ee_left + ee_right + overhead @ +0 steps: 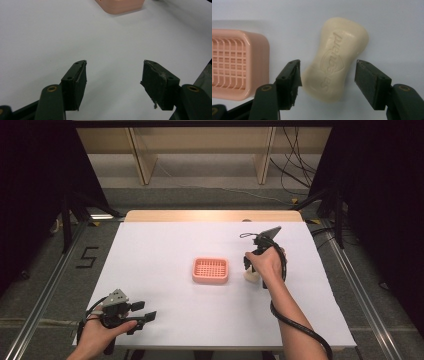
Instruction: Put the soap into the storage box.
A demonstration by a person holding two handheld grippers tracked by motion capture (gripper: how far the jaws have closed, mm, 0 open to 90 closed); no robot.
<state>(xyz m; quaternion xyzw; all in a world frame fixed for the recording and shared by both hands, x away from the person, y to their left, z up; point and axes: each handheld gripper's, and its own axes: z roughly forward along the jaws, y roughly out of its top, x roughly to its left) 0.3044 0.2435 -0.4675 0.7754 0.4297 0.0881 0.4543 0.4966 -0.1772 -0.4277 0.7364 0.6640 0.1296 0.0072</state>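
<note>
A cream bar of soap (337,60) with an embossed brand name lies flat on the white table, just right of a pink slotted soap dish (234,65). My right gripper (328,72) points down over the bar. Its jaws straddle the near end of the soap, with a clear gap at the right pad. In the high view the soap (251,276) peeks out under the right hand, beside the dish (210,270). My left gripper (148,310) rests near the table's front left corner, open with nothing between its jaws (115,75). The dish's corner (120,6) lies far ahead of it.
The white table top (165,245) is bare around the dish. A cable (295,322) trails from the right gripper along the forearm. Wooden shelf legs (142,160) and loose cables (295,170) stand on the floor beyond the table's far edge.
</note>
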